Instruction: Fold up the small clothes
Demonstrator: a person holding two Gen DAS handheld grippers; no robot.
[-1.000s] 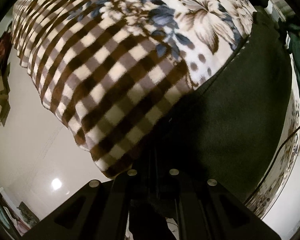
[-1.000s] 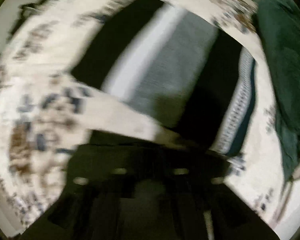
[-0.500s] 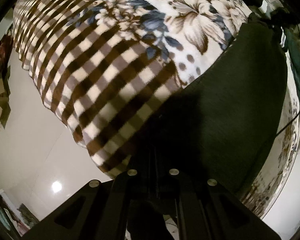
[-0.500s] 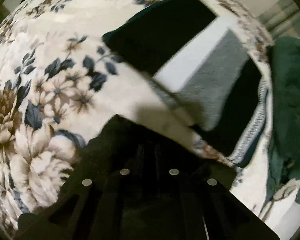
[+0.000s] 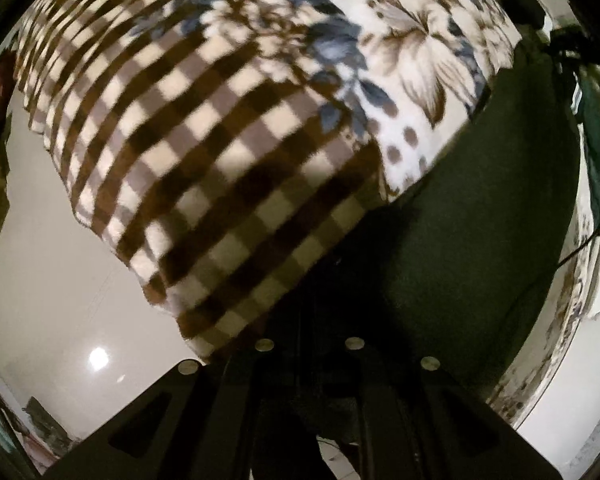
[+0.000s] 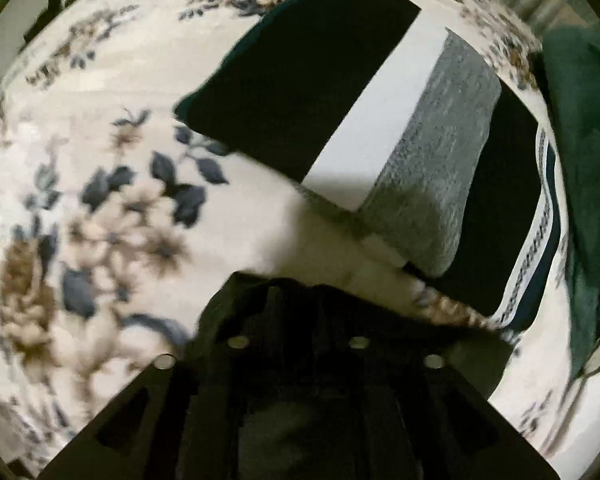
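The left black two-finger gripper (image 5: 310, 280) has its fingers drawn together, pinching dark cloth at the tips. The right black two-finger gripper (image 6: 300, 292) likewise has fingers together, tips buried in dark fabric.

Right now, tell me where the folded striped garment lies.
In the right wrist view, the folded striped garment lies upper right on the floral blanket, beside a dark green garment at the right edge.

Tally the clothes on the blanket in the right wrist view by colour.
Black, white and grey folded piece: 1
Black piece with striped band: 1
Dark green garment: 1
Dark foreground garment: 1
Total: 4
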